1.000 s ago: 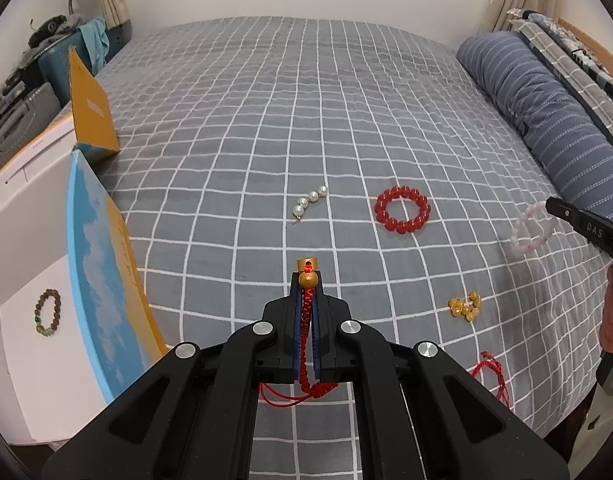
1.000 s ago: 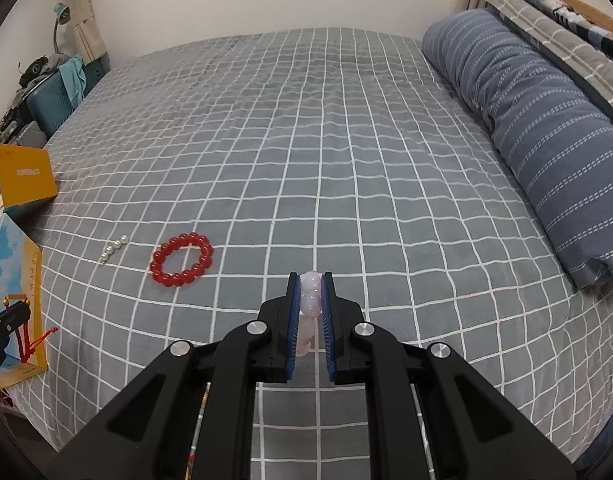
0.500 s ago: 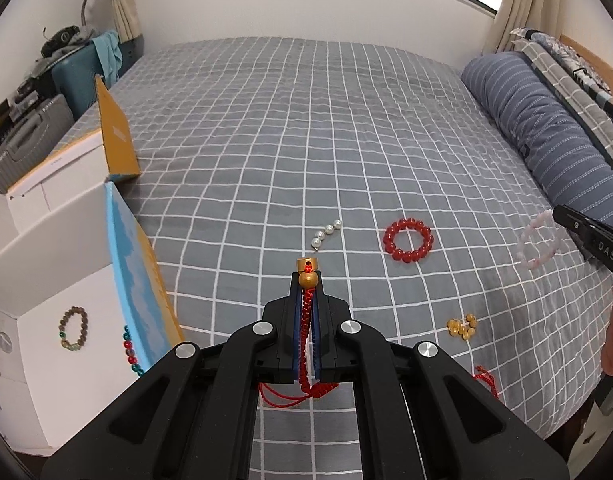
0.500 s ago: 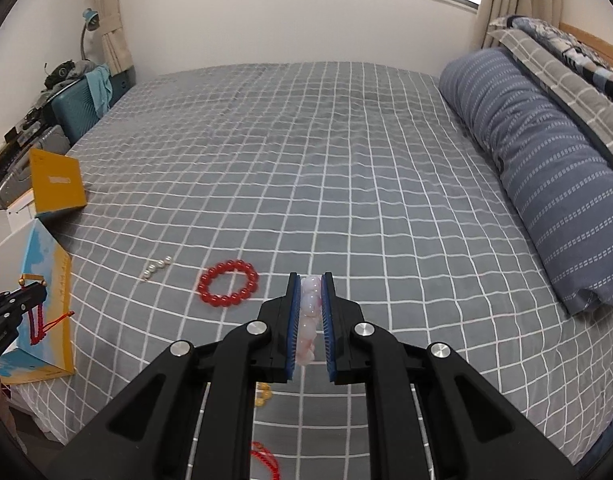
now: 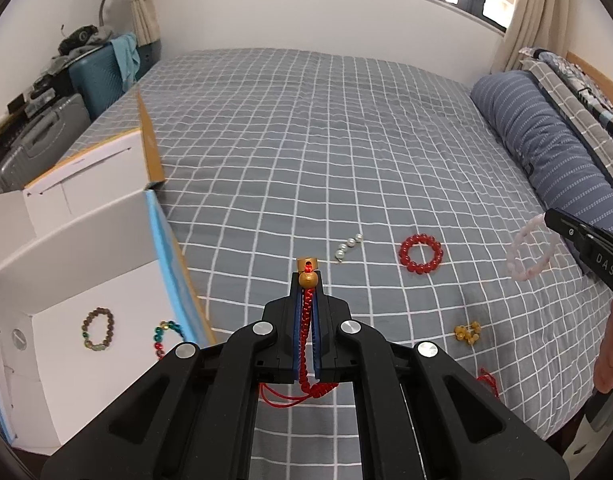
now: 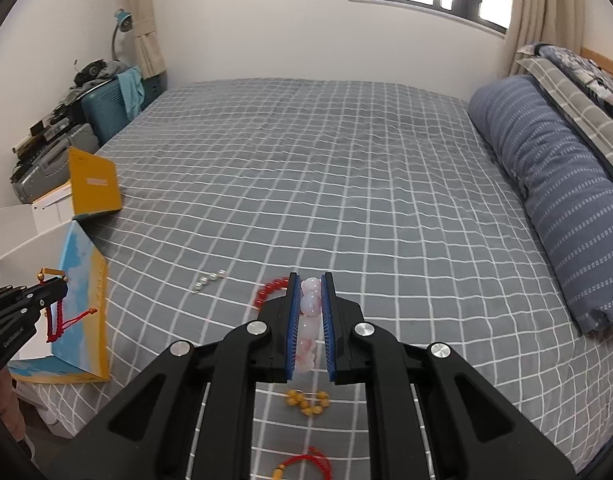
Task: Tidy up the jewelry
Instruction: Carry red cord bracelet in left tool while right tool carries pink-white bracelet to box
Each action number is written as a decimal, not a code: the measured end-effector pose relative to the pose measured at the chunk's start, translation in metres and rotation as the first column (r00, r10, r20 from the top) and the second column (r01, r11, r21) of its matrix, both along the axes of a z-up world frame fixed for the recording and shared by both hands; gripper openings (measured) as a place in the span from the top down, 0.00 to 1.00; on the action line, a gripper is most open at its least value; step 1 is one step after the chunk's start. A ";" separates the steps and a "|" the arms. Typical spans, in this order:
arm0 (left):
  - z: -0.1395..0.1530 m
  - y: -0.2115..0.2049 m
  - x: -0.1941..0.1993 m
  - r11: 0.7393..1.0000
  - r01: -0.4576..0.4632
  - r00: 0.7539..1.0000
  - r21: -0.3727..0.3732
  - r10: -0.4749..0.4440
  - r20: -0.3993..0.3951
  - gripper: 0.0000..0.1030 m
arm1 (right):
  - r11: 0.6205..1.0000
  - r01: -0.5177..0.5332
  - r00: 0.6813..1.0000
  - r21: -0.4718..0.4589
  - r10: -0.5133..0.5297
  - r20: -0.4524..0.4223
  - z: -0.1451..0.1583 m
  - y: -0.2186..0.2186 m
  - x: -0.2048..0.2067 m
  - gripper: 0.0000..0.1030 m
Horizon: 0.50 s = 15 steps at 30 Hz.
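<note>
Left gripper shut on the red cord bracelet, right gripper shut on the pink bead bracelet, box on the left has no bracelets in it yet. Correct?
Not quite. The left wrist view shows the white box already holds two: a brown bead bracelet and a multicoloured bead bracelet. The rest stands: left gripper on the red cord bracelet, right gripper on the pink bead bracelet.

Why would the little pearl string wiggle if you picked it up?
The pearl string lies in a loose curve on the bedspread, so it probably droops floppily. Its round, shiny beads look slippery and might roll. It seems small, likely light.
</note>
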State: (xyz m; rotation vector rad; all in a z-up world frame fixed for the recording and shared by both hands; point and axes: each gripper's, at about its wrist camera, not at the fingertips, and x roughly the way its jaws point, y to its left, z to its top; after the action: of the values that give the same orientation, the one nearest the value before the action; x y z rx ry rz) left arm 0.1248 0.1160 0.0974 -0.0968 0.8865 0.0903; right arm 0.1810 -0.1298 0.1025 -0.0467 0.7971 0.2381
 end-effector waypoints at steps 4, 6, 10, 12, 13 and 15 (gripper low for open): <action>0.006 0.013 -0.007 1.000 -0.021 1.000 0.003 0.021 0.008 0.97 | 0.999 -0.032 0.999 0.009 0.032 0.007 0.005 0.018 -0.002 0.90; 0.009 0.020 -0.010 0.999 -0.034 0.999 0.004 0.034 0.012 0.97 | 0.998 -0.054 0.998 0.013 0.053 0.012 0.008 0.030 -0.002 0.90; 0.014 0.036 -0.019 0.998 -0.061 0.998 0.007 0.061 0.020 0.97 | 0.996 -0.093 0.996 0.018 0.093 0.019 0.012 0.054 -0.004 0.90; 0.017 0.046 -0.024 0.997 -0.080 0.997 0.008 0.080 0.024 0.97 | 0.993 -0.116 0.993 0.021 0.115 0.023 0.015 0.067 -0.005 0.90; 0.019 0.050 -0.026 0.996 -0.087 0.996 0.009 0.087 0.027 0.97 | 0.992 -0.126 0.992 0.024 0.126 0.024 0.016 0.074 -0.005 0.90; 0.023 0.061 -0.032 0.994 -0.110 0.994 0.014 0.109 0.031 0.97 | 0.988 -0.153 0.988 0.030 0.152 0.029 0.018 0.090 -0.007 0.90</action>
State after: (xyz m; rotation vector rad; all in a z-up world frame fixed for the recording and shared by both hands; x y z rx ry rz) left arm 0.0930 0.1773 0.1202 -0.1317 0.8497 0.1975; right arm 0.1744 -0.0398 0.1205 -0.0805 0.7634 0.3949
